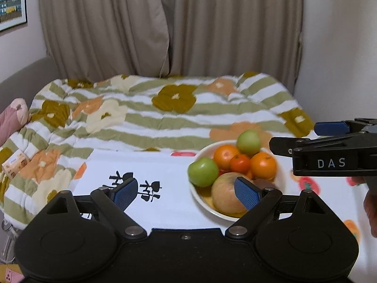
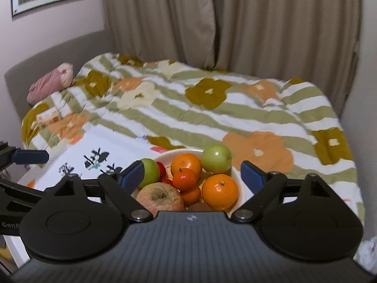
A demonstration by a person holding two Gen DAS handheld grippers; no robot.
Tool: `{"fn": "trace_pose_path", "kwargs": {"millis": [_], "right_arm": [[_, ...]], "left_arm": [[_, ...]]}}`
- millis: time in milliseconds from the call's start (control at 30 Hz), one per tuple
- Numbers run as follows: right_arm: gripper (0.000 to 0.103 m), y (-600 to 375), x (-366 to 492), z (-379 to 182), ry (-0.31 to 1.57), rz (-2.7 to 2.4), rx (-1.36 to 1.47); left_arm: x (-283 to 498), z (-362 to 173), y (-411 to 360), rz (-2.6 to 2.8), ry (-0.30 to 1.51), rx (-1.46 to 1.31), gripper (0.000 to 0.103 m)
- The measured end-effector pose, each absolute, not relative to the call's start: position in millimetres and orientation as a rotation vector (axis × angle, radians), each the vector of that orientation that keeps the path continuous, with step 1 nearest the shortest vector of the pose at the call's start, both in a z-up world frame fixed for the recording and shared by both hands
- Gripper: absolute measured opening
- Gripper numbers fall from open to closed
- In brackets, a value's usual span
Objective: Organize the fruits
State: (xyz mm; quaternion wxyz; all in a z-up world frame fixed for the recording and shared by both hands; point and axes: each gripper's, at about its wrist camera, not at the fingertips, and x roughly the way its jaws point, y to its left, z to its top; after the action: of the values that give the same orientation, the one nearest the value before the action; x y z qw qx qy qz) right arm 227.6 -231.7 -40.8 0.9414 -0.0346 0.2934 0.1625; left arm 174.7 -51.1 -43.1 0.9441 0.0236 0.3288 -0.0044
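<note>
A white bowl [image 1: 205, 208] [image 2: 235, 172] stands on a white cloth and holds piled fruit. In it are two green apples [image 1: 202, 171] [image 2: 216, 158], two oranges [image 1: 262, 167] [image 2: 220, 194], a small tangerine [image 1: 239, 164] [image 2: 184, 179] and a big reddish-yellow apple [image 1: 225, 195] [image 2: 160, 198]. My left gripper [image 1: 186, 192] hangs open just left of the bowl, and its right pad overlaps the big apple in the picture. My right gripper [image 2: 192, 176] hovers open above the bowl with nothing gripped; from the left wrist it shows at the right [image 1: 304, 136].
The white cloth [image 1: 141, 169] bears black characters and lies at the near edge of a floral striped quilt [image 1: 165, 118]. A tissue pack [image 1: 15, 165] and a pink pillow [image 1: 11, 118] lie at the left. Curtains hang behind. A person's hand [image 1: 371, 212] shows at the right edge.
</note>
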Motion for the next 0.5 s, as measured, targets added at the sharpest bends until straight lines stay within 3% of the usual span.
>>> {"fn": "trace_pose_path", "kwargs": {"millis": [500], "right_arm": [[0.103, -249.1, 73.9, 20.1, 0.547, 0.051, -0.027]], "left_arm": [[73.6, 19.4, -37.5, -0.077, 0.527, 0.064, 0.103]]}}
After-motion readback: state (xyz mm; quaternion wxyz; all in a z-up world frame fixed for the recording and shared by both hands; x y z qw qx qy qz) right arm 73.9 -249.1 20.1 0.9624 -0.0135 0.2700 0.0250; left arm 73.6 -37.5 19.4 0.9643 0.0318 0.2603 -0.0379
